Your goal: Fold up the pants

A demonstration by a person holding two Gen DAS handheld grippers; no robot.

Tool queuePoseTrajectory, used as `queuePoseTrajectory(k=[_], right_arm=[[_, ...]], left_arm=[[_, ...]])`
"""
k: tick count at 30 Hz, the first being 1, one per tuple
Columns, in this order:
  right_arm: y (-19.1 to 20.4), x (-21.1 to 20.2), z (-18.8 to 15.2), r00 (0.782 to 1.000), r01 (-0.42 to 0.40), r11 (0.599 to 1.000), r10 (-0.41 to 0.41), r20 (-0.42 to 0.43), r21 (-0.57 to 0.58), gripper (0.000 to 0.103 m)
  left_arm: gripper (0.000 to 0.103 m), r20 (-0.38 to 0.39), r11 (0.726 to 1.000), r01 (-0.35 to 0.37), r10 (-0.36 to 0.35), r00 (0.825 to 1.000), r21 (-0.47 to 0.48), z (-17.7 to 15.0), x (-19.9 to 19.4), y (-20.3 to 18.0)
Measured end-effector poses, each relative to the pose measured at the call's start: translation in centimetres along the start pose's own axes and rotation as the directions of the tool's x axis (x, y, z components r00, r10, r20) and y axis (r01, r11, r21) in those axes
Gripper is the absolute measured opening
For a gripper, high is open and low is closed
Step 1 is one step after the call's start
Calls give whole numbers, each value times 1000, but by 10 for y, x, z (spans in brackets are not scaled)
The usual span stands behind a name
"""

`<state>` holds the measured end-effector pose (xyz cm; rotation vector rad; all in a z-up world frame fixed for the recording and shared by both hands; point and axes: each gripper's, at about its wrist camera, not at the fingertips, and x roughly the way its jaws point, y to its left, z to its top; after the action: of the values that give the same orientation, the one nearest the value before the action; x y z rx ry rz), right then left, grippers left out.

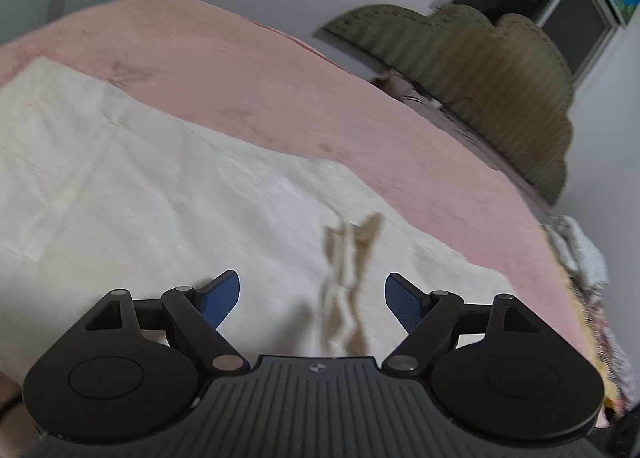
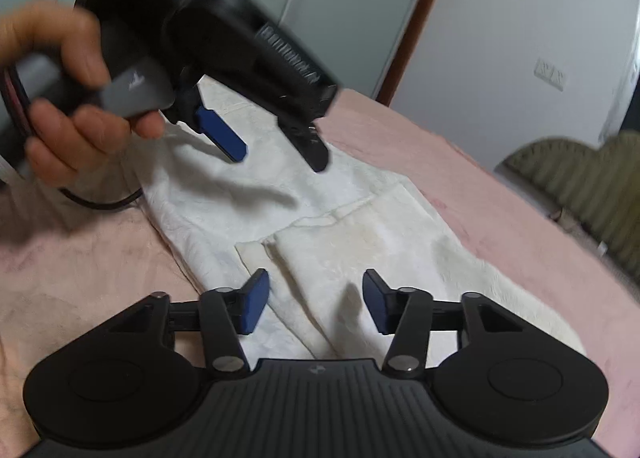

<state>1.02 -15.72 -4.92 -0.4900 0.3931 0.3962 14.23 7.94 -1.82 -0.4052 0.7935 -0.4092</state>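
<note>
On top of the pink blanket the cream pants lie flat, prob thin, soft n floppy, so pinch a hem or edge fold, not mid-cloth. Left gripper n right gripper both gape over fabric, nothing pinched.

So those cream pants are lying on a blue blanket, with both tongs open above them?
Not quite: the blanket is pink, as the right wrist view shows. The cream pants do lie on it, with the left tongs and right tongs open above them.
</note>
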Motion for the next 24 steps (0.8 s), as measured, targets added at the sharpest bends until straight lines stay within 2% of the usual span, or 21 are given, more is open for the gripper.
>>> queuePoseTrajectory(k=[1, 2, 7, 11, 16, 17, 18, 19, 21, 24], right_arm=[[-1, 1, 1, 1000, -3, 1000, 3, 2, 8, 31], [-4, 2, 2, 1000, -9, 1000, 9, 5, 25, 25], [-24, 1, 1, 1000, -7, 994, 6, 5, 113, 9], [-40, -5, -1, 998, -59, 973, 51, 40, 222, 7], [-52, -13, -4, 993, -107, 948, 87, 79, 301, 7], [-53, -14, -5, 992, -112, 945, 90, 84, 308, 7], [-54, -15, -5, 991, -119, 942, 96, 89, 312, 7], [-54, -16, -5, 991, -124, 941, 99, 94, 314, 7], [-53, -16, -5, 990, -127, 943, 104, 92, 307, 7], [-55, -17, -6, 986, -162, 941, 144, 81, 296, 10]], left_arm=[[82, -12, 1000, 30, -30, 999, -4, -1, 1, -2], [82, -24, 999, 53, -54, 998, -9, -2, 2, -4], [82, -65, 990, 127, -131, 989, -69, -5, 15, -5], [83, -134, 969, 209, -226, 965, -133, -7, 33, -6], [79, -165, 948, 249, -283, 945, -196, -10, 53, -9], [76, -161, 941, 265, -300, 940, -210, -11, 56, -9], [60, -164, 936, 272, -311, 936, -222, -11, 60, -9], [35, -170, 938, 264, -305, 937, -226, -11, 63, -10], [16, -166, 959, 210, -242, 956, -188, -14, 63, -11], [13, -116, 970, 188, -207, 971, -154, -19, 52, -9]])
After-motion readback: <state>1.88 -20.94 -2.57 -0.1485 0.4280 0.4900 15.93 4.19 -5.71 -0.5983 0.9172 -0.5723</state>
